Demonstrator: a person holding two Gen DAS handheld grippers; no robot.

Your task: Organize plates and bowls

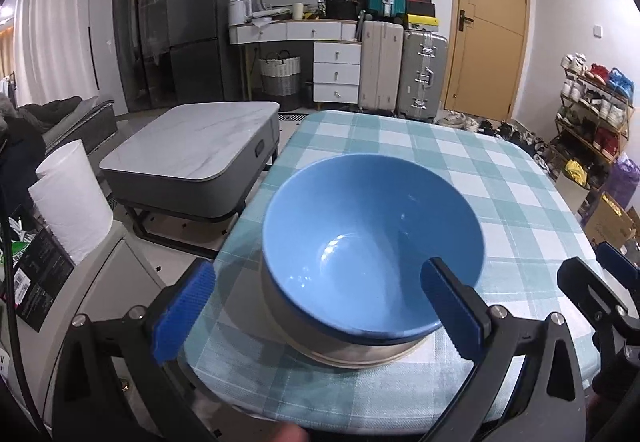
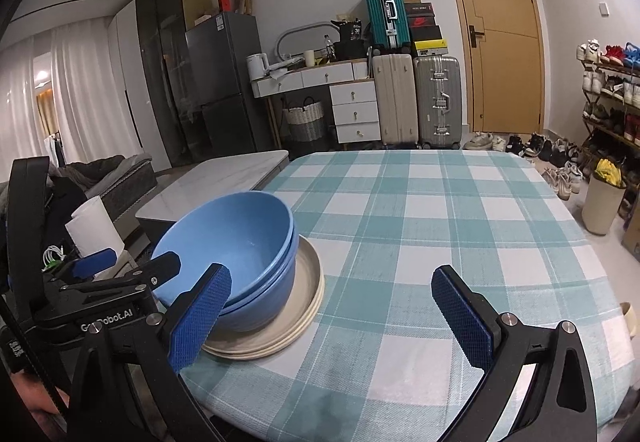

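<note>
Two nested blue bowls point(image 2: 240, 254) stand on a stack of beige plates point(image 2: 304, 298) near the front left corner of the table; the top bowl point(image 1: 372, 242) sits tilted in the lower one. My left gripper point(image 1: 318, 306) is open at the bowl's near side, one finger left of the bowl and the other over its near rim. The right wrist view shows the same left gripper point(image 2: 132, 262) beside the bowls. My right gripper point(image 2: 332, 318) is open to the right of the stack, holding nothing; its left finger overlaps the plates' near edge.
A teal-and-white checked cloth covers the table point(image 2: 440, 242). A grey marble-topped low table point(image 1: 192, 161) and a white paper roll point(image 1: 72, 201) stand off the table's left. Suitcases point(image 2: 416, 97), a door and a shoe rack point(image 2: 612, 101) lie beyond.
</note>
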